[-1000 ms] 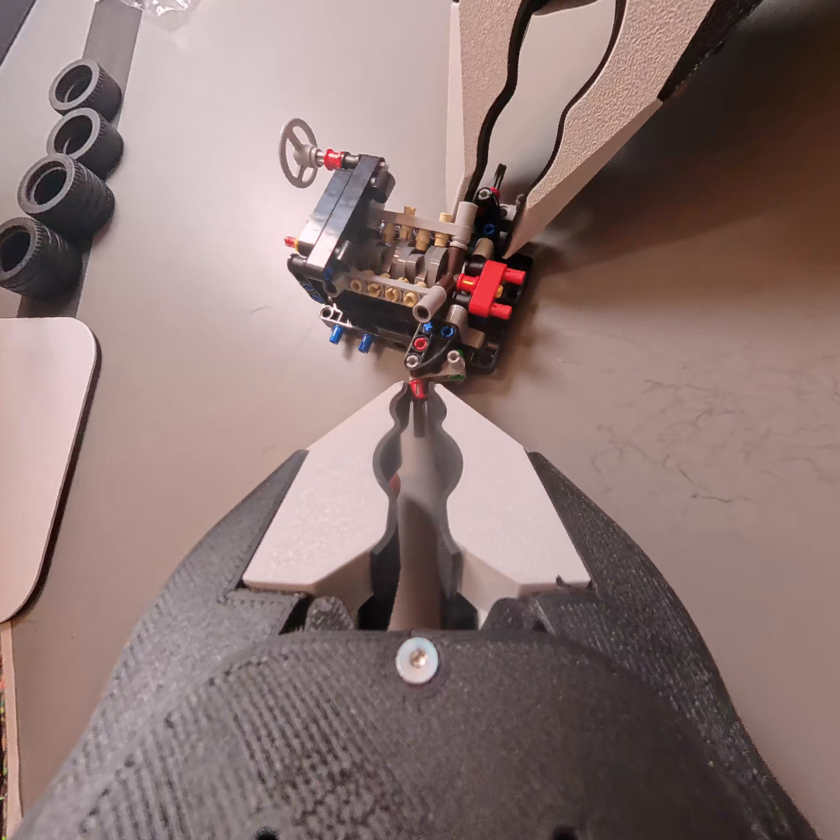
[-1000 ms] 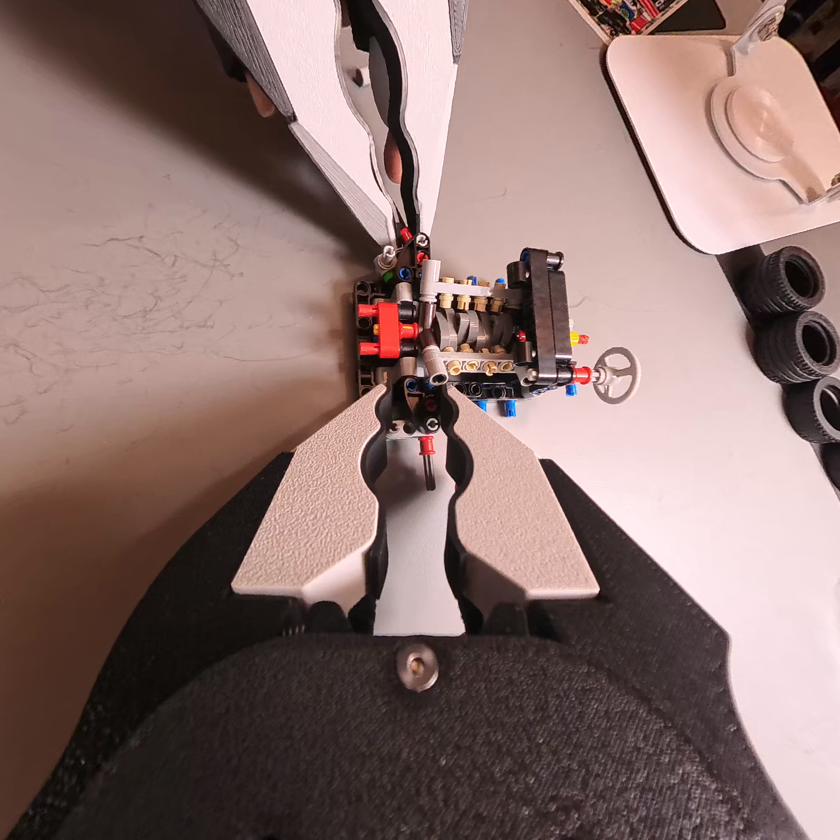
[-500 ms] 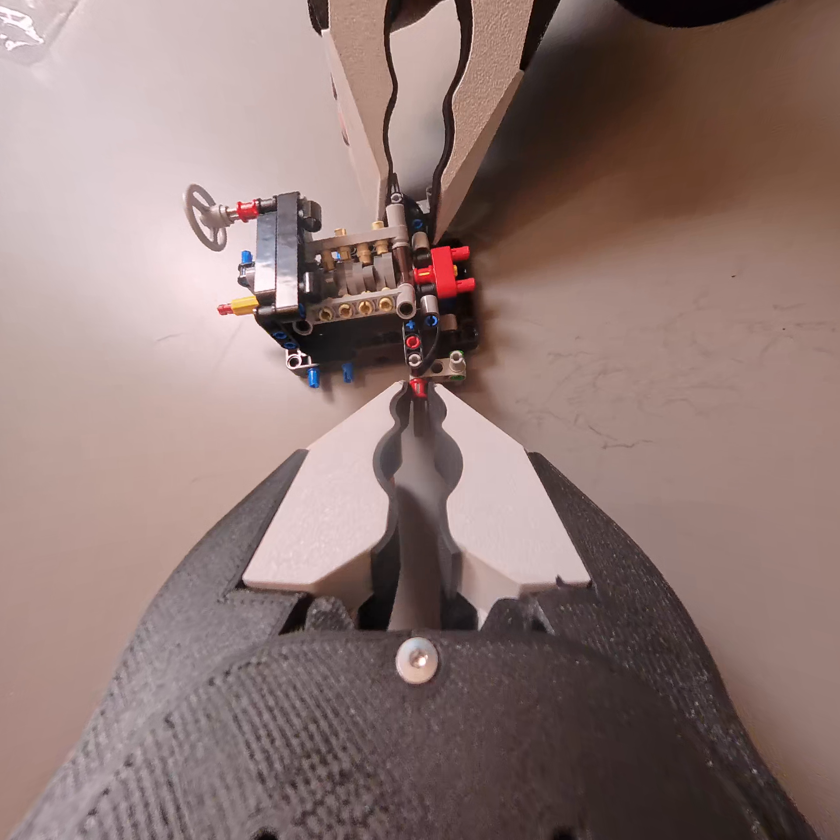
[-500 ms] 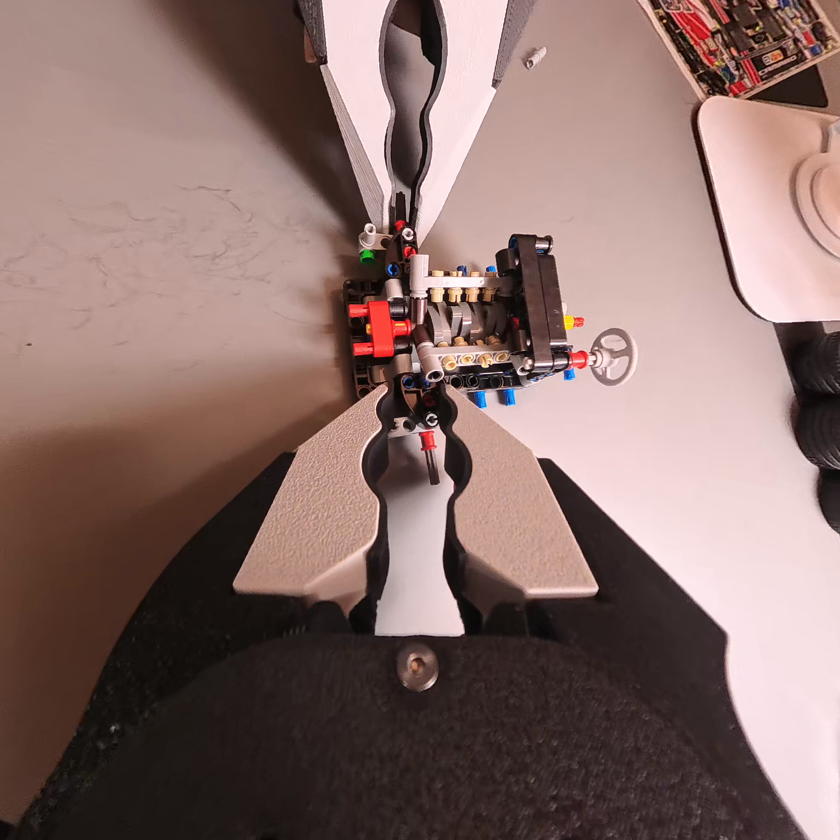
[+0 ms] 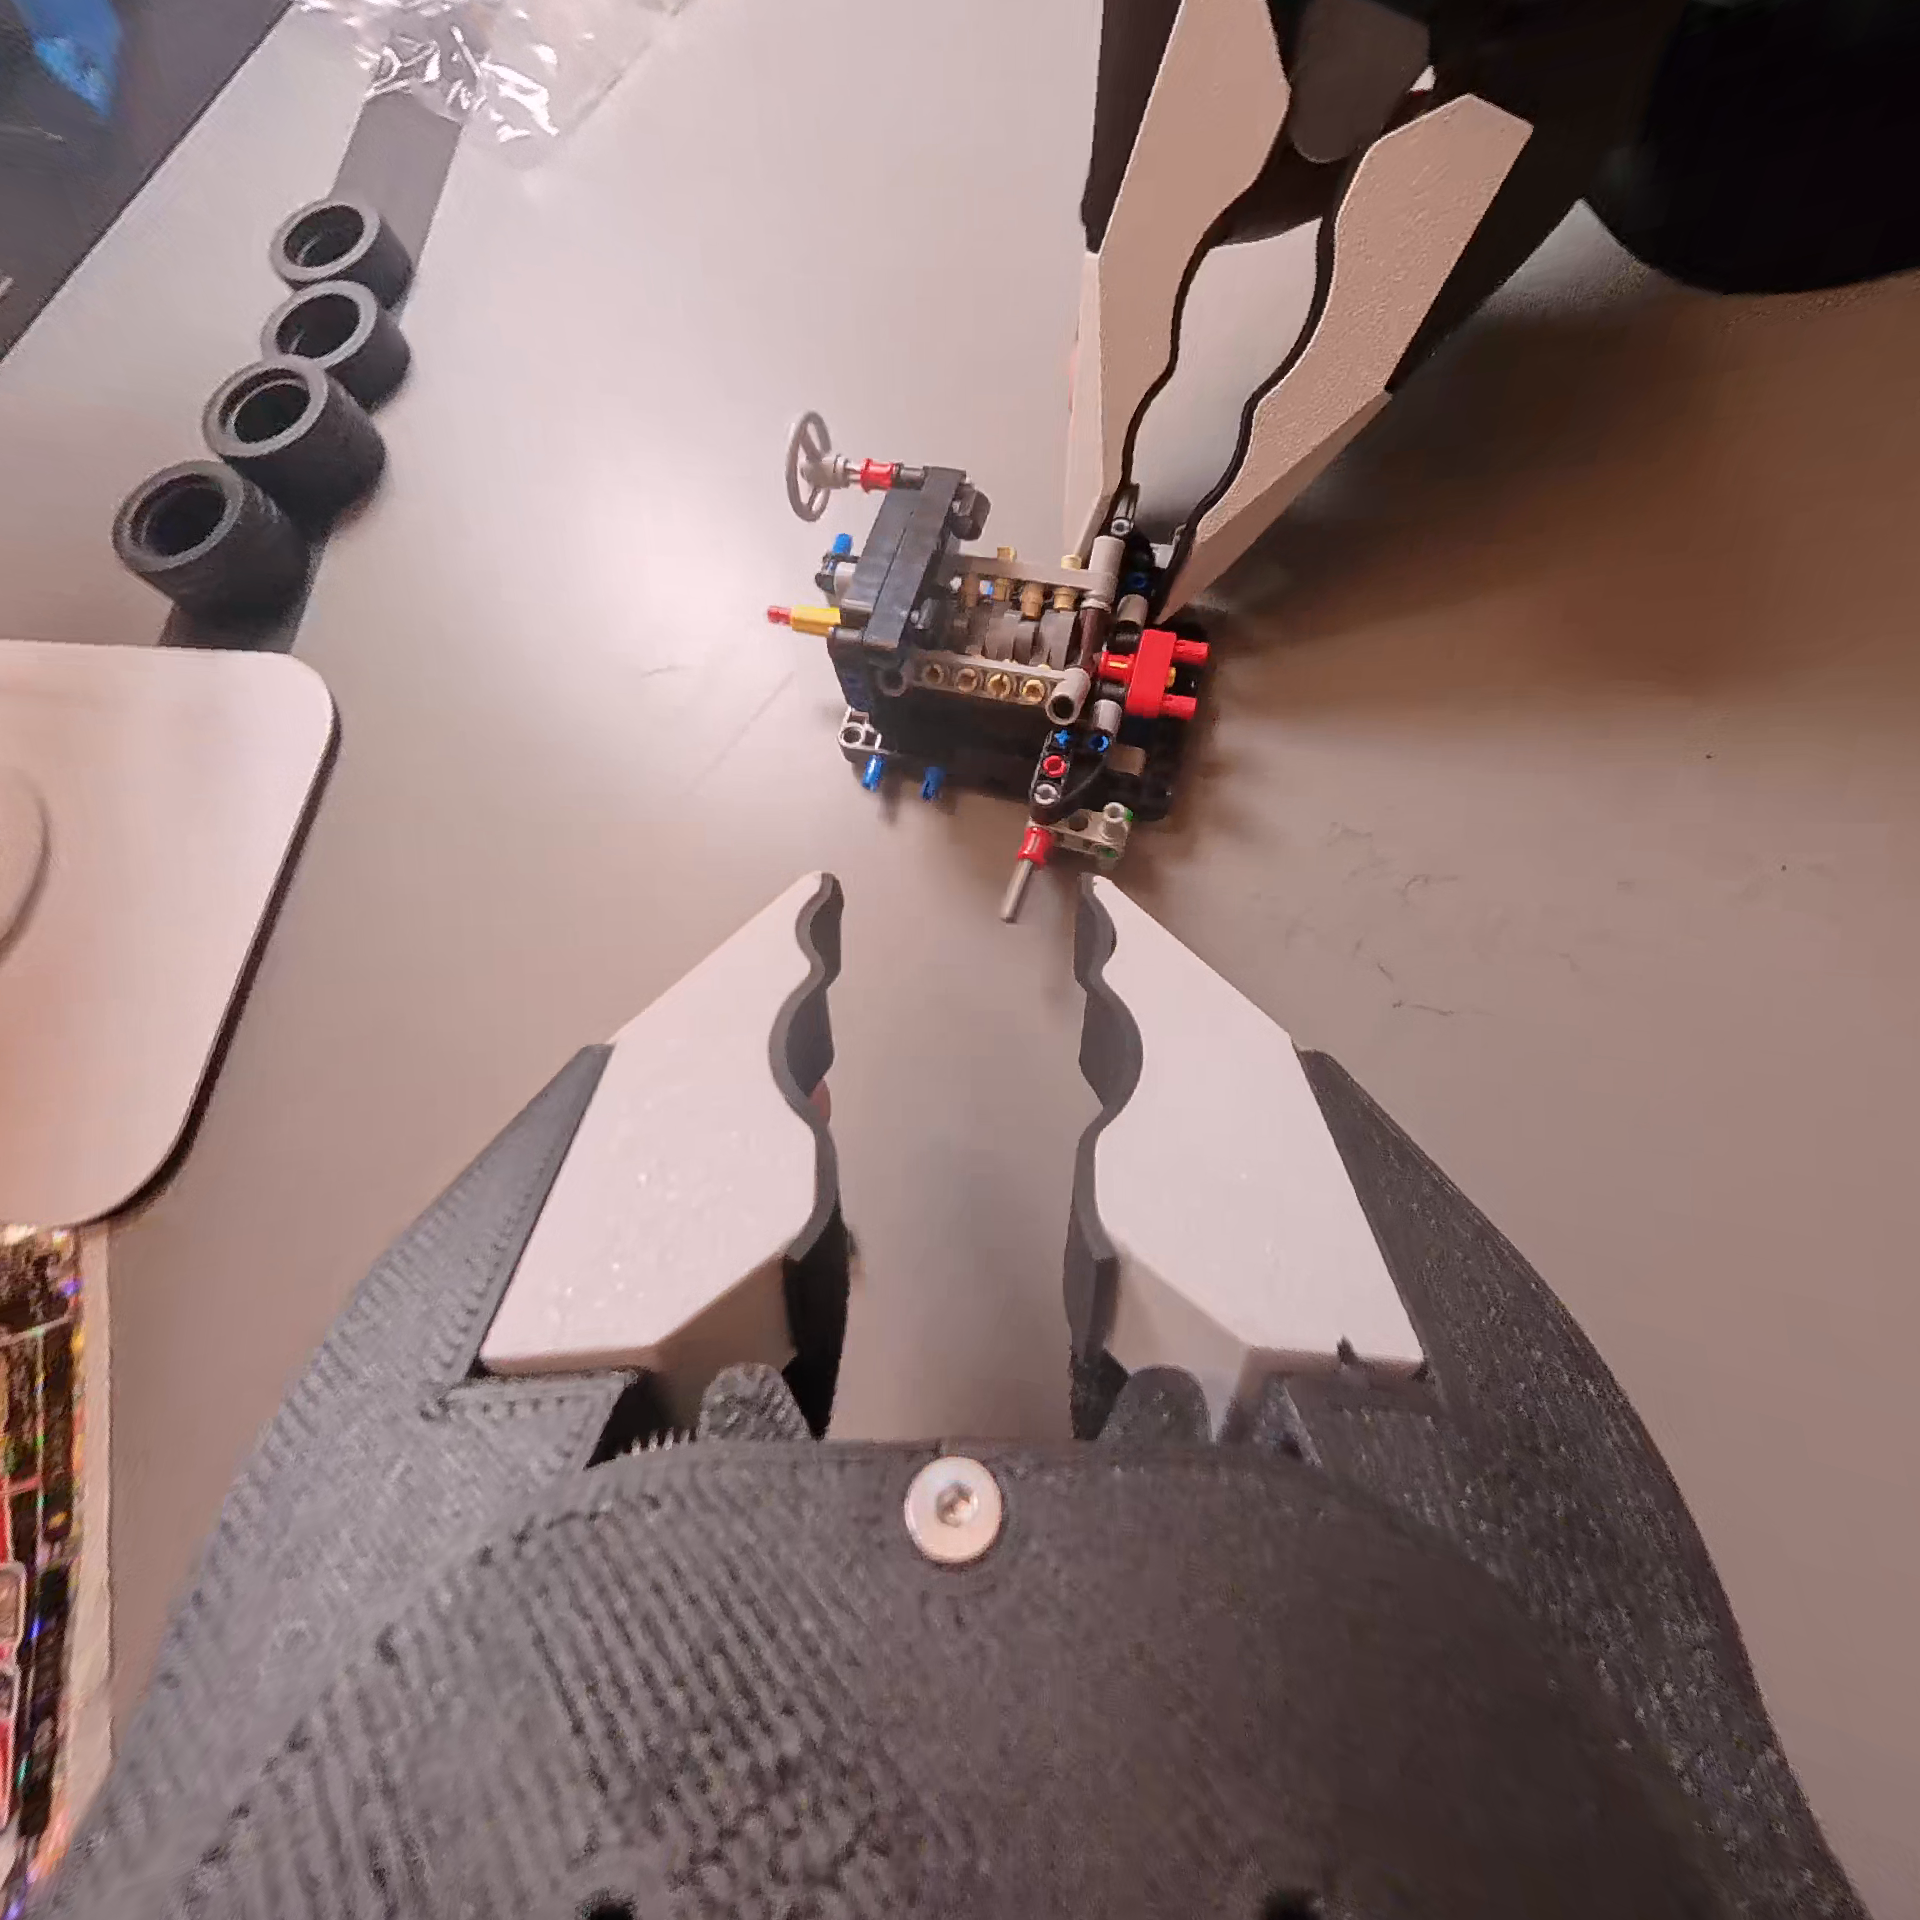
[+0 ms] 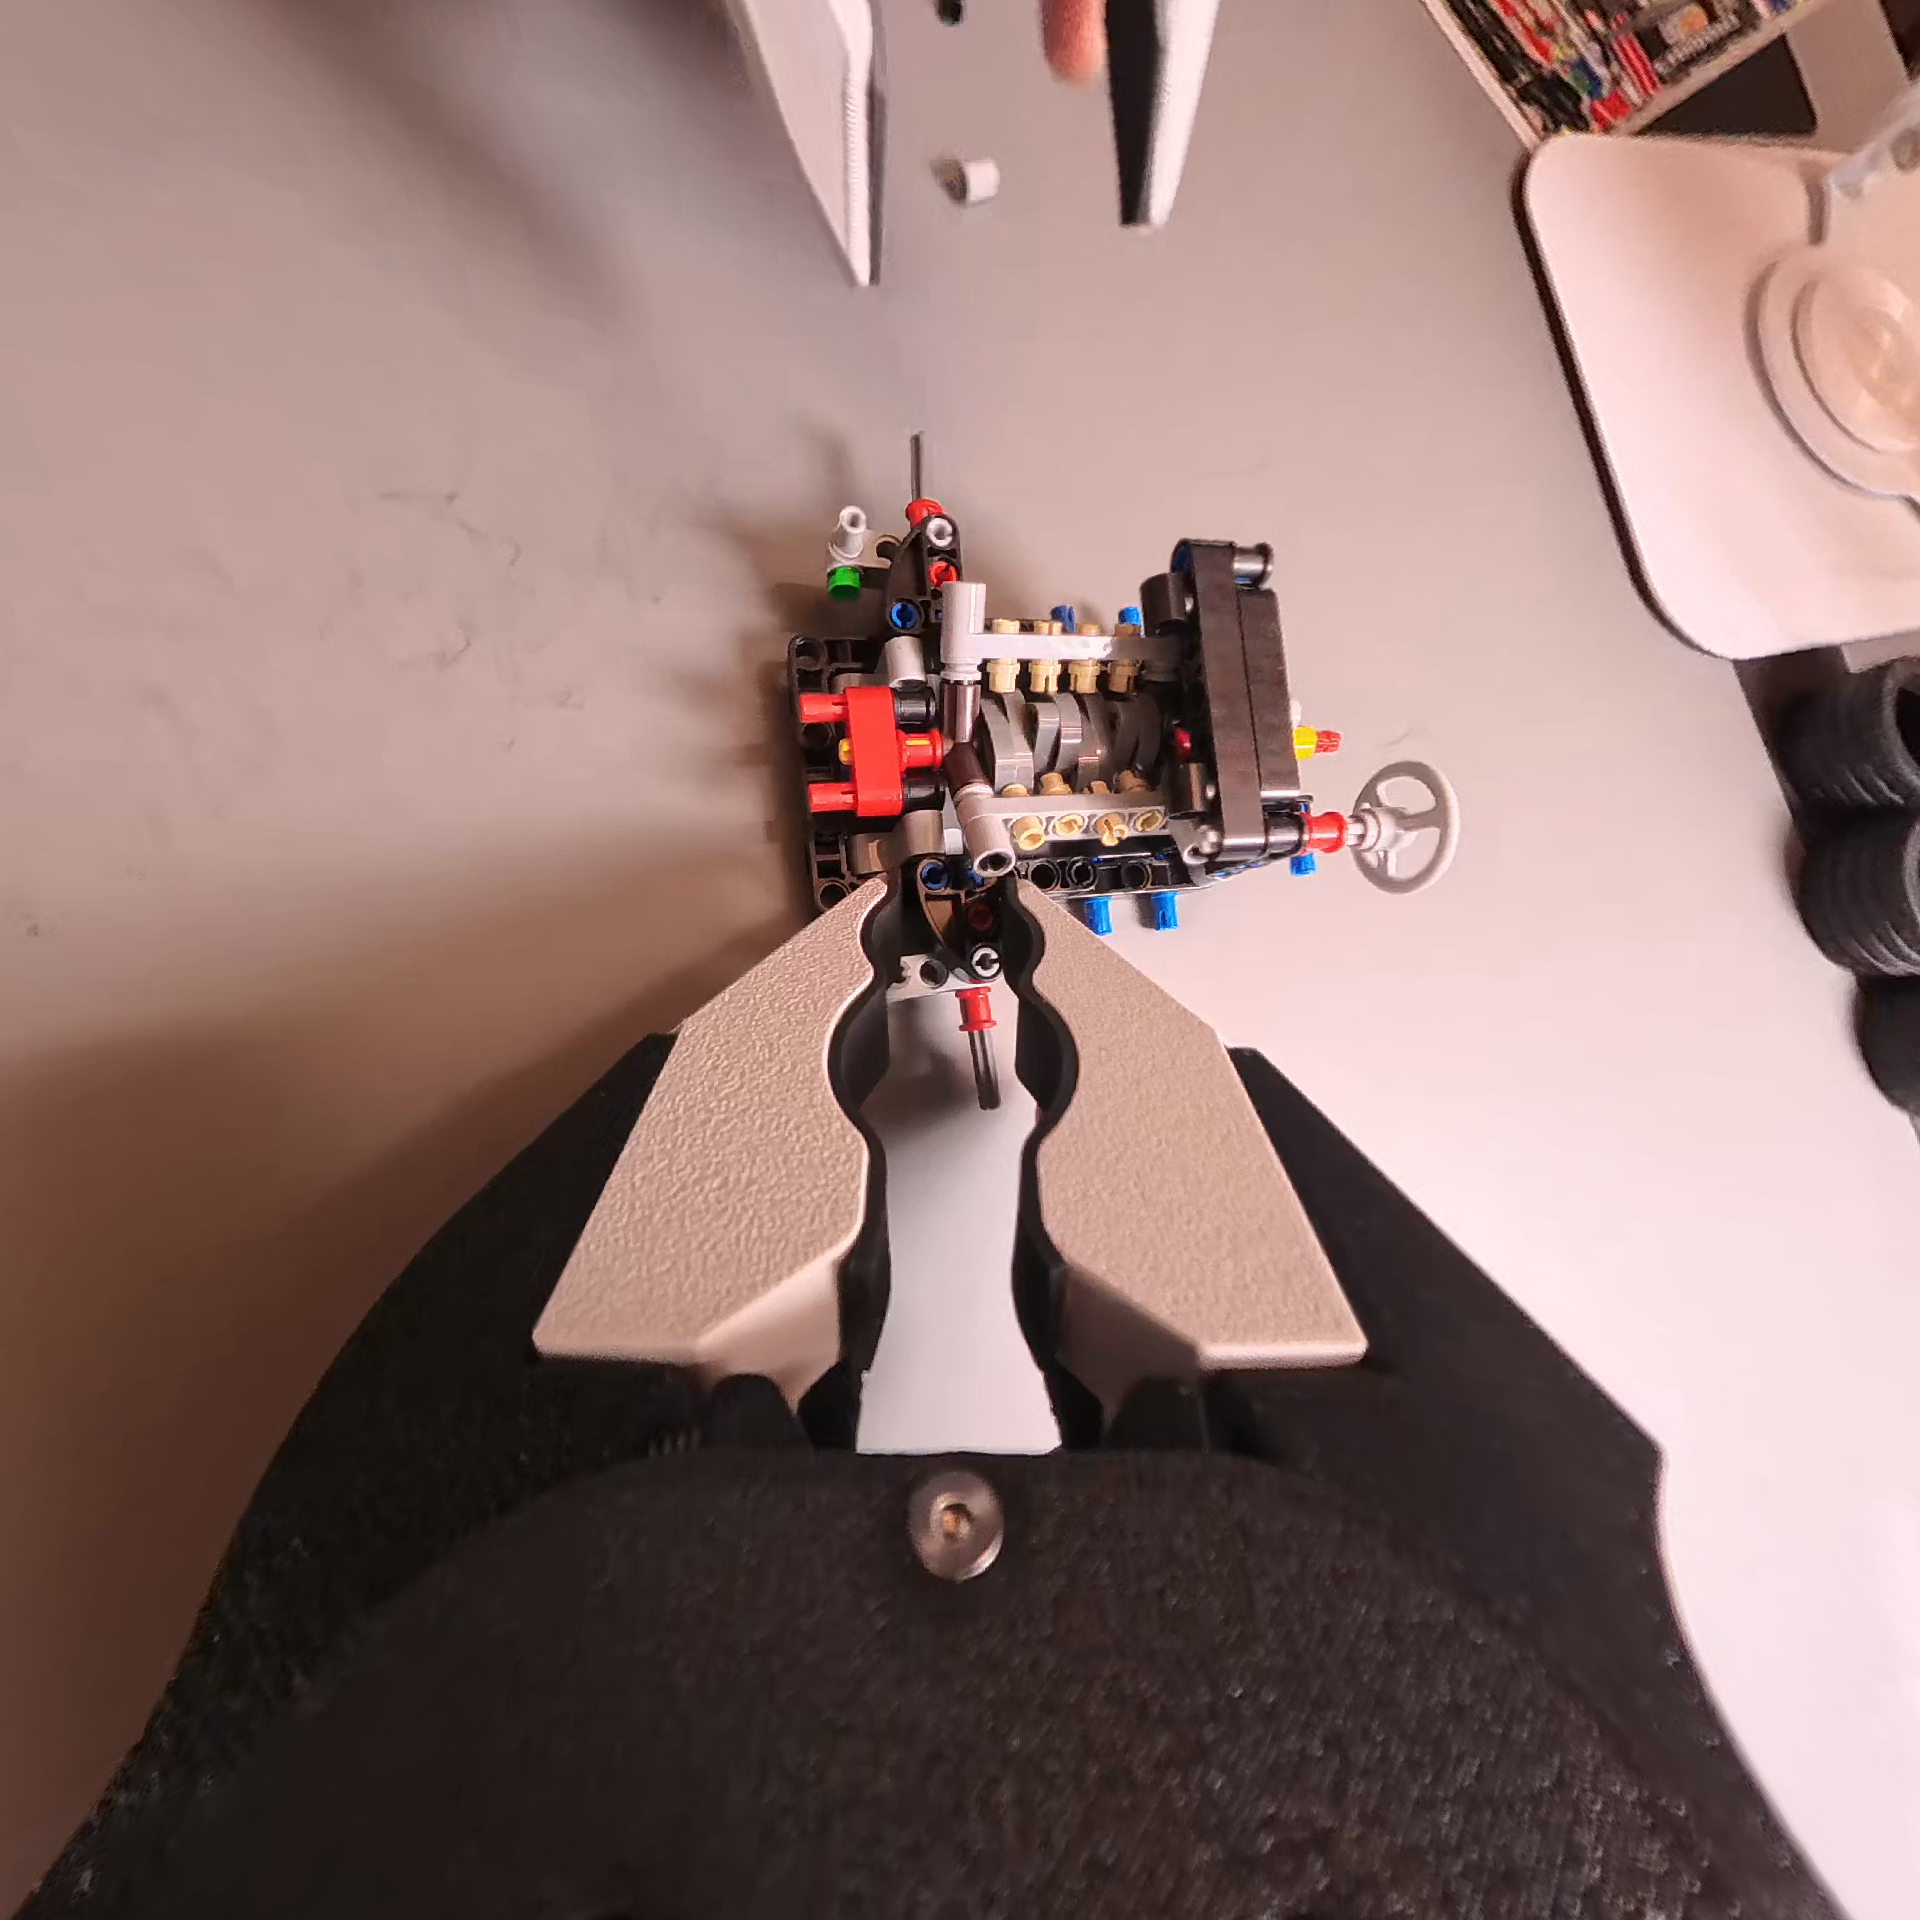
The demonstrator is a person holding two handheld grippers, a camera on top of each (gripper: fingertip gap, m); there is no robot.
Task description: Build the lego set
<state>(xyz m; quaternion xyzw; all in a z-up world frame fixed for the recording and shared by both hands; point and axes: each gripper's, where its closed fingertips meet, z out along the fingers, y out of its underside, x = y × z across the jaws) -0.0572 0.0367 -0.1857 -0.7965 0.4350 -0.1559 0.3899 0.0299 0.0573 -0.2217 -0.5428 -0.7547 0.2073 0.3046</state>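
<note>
Now left gripper [image 5: 954,899] spread, clear of grey-red axle [image 5: 1029,865]; right gripper [image 6: 951,899] pinching black-grey lego engine chassis [image 6: 1049,743] at 6 o'clock. Best hold steady, reseat axle squarely.

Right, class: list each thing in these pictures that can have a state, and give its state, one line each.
Left claw: open, empty, apart from the model.
Right claw: shut on the lego model.
Lego model: part-built, resting on the table.
Tyres: loose, unfitted, in a row.
Small grey piece: loose on the table.
</note>
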